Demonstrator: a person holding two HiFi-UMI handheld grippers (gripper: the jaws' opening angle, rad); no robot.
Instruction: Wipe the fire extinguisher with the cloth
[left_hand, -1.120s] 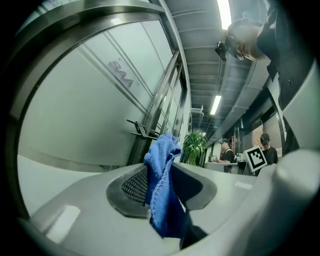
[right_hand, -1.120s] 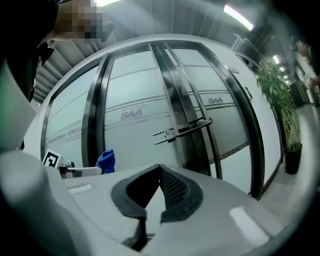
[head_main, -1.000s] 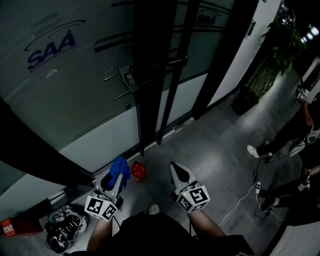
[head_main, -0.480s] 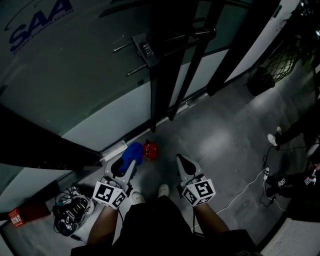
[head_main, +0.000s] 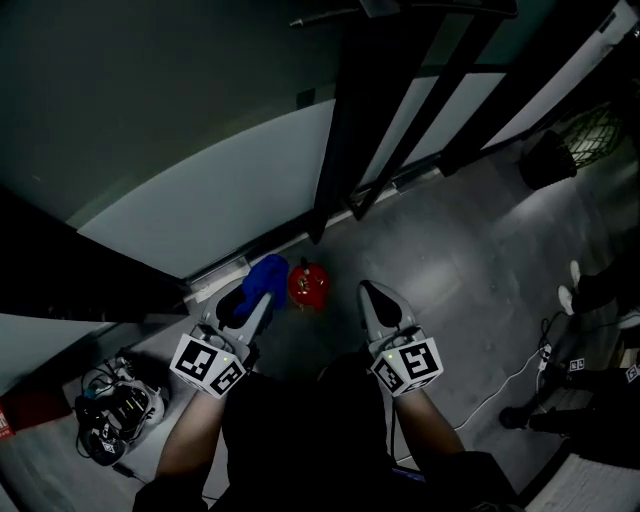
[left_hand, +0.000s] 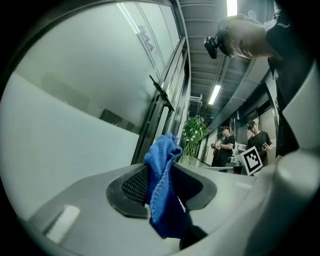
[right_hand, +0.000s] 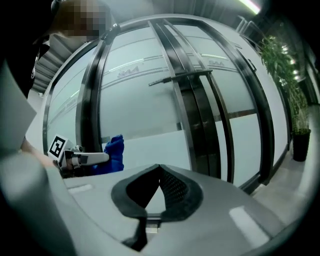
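Head view: the fire extinguisher (head_main: 308, 285) stands small and red on the floor (head_main: 450, 270) at the foot of the glass wall (head_main: 200, 210), ahead of both tools.
Left hand-held gripper (head_main: 252, 298): clamped on the blue cloth (head_main: 264, 278). The left gripper view shows it pinched between the pads, with a loose fold past the tips and a tail hanging back.
Right hand-held gripper (head_main: 373, 293): jaws together at the tips with nothing between them, to the right of the extinguisher and apart from it.
Contact: from above, cloth and extinguisher sit just beside each other; whether they touch cannot be told.
Risk, tipping: nothing steadies the extinguisher, so a sideways push from the cloth could probably rock it or knock it over towards the wall.
Risk, bare jaws: only a short fold leads the tips, so a steep approach may scrape hard jaw on the body instead of wiping it.
Risk, losing the cloth: if it drags and snags on the valve or handle, it could pull out of the pinch.
Risk, light: the scene is dim, so judging contact from above is likely hard.
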